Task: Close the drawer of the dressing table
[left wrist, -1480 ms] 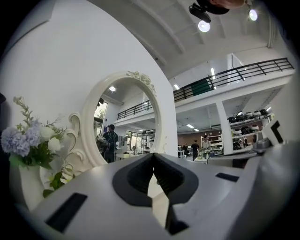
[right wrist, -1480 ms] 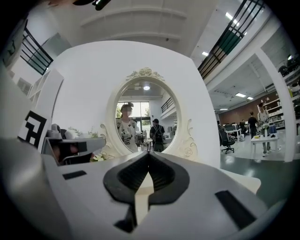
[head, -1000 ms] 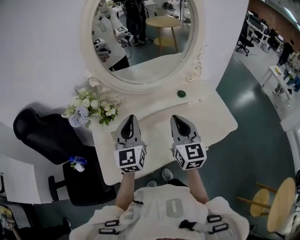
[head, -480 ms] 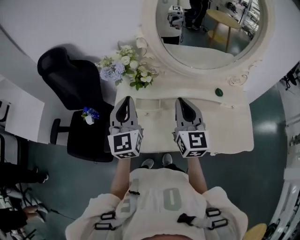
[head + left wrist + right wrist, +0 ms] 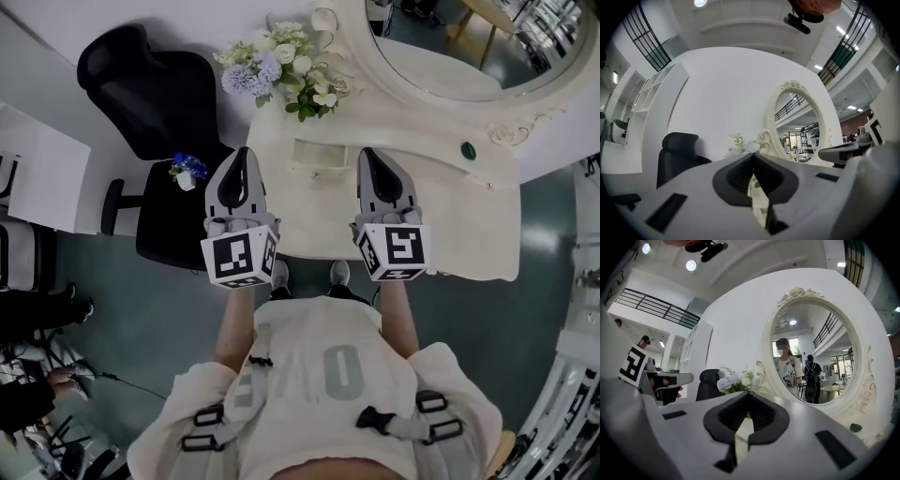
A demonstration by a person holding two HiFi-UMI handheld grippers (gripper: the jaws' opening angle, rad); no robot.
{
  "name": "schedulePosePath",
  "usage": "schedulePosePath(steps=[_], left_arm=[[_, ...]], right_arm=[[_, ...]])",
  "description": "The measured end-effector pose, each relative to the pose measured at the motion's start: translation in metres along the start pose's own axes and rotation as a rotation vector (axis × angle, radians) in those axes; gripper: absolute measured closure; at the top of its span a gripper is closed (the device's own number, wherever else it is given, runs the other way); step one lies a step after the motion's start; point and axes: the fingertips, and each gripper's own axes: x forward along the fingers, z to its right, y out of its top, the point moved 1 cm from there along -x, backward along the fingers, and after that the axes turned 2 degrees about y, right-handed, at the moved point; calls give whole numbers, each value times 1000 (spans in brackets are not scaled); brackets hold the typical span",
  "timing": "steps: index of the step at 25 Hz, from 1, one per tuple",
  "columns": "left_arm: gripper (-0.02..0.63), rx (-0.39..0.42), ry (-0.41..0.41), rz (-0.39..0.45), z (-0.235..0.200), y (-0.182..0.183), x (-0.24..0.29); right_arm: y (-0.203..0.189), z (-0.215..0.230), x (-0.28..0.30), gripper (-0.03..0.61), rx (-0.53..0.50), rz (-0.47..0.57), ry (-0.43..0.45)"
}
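The cream dressing table (image 5: 450, 216) stands against a white wall under its oval mirror (image 5: 469, 47). A rectangular panel outline (image 5: 323, 155) shows in the table top; no drawer front shows in any view. My left gripper (image 5: 242, 153) hovers at the table's left edge, shut and holding nothing. My right gripper (image 5: 368, 153) hovers over the table's front middle, also shut and holding nothing. The left gripper view has its tips (image 5: 753, 155) meeting, with the mirror (image 5: 799, 126) ahead to the right. The right gripper view has its tips (image 5: 749, 393) meeting, facing the mirror (image 5: 811, 362).
A bunch of white and lilac flowers (image 5: 281, 61) stands at the table's back left. A small green object (image 5: 468, 150) lies near the mirror base. A black office chair (image 5: 159, 94) with a little blue flower pot (image 5: 186, 169) stands left of the table. A white desk (image 5: 37, 169) lies further left.
Both grippers have moved left along the table, staying shut. The left one went from over the table top to its left edge. The chair has come fully into view.
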Motion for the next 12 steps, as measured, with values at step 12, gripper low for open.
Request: schedulePosePath(steps=[12], left_arm=[[594,1,-28,10,-12,-1,5]], right_arm=[[-2,-12,17,518,73,-12,-25]])
